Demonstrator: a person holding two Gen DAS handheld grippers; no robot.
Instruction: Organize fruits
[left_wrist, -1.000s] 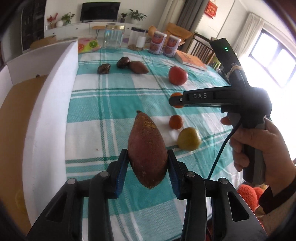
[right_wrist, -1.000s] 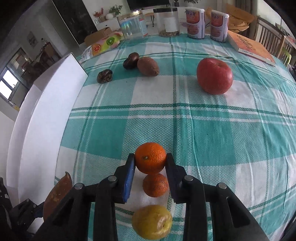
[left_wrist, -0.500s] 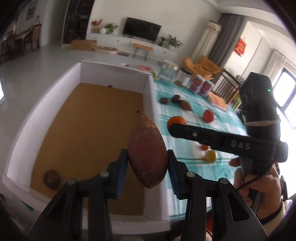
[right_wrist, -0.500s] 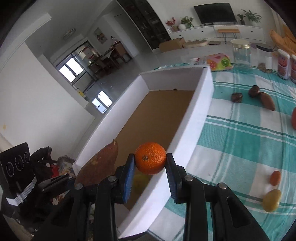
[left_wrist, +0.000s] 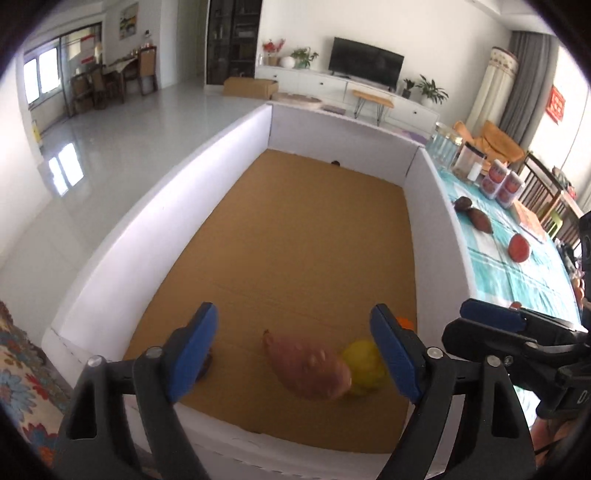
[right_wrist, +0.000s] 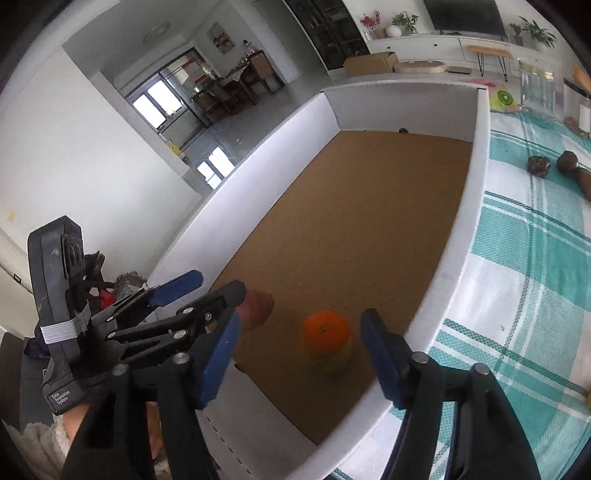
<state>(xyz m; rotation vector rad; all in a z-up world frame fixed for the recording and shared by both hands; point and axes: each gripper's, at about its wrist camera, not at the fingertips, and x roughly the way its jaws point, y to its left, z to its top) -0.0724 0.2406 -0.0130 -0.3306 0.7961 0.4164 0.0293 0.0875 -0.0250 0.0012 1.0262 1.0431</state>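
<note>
A white box (left_wrist: 159, 218) with a brown cardboard floor lies at the table's left edge. My left gripper (left_wrist: 295, 354) is open above its near end. Below it lie a sweet potato (left_wrist: 306, 365), a yellow fruit (left_wrist: 364, 365) and a dark fruit (left_wrist: 205, 365) partly hidden behind the left finger. My right gripper (right_wrist: 299, 354) is open over the box (right_wrist: 454, 258); an orange (right_wrist: 325, 331) sits just below it, on top of the yellow fruit (right_wrist: 330, 363). The sweet potato (right_wrist: 258, 308) shows beside the left gripper (right_wrist: 207, 290).
On the teal plaid tablecloth (left_wrist: 532, 273) right of the box lie a red apple (left_wrist: 519, 248), a second sweet potato (left_wrist: 480, 220) and dark fruits (right_wrist: 538, 165). Jars and cans (left_wrist: 500, 184) stand at the far end. The right gripper's finger (left_wrist: 491, 319) reaches in from the right.
Both grippers moved over the box and opened. The sweet potato dropped from the left gripper and the orange from the right gripper onto the box's near end.
</note>
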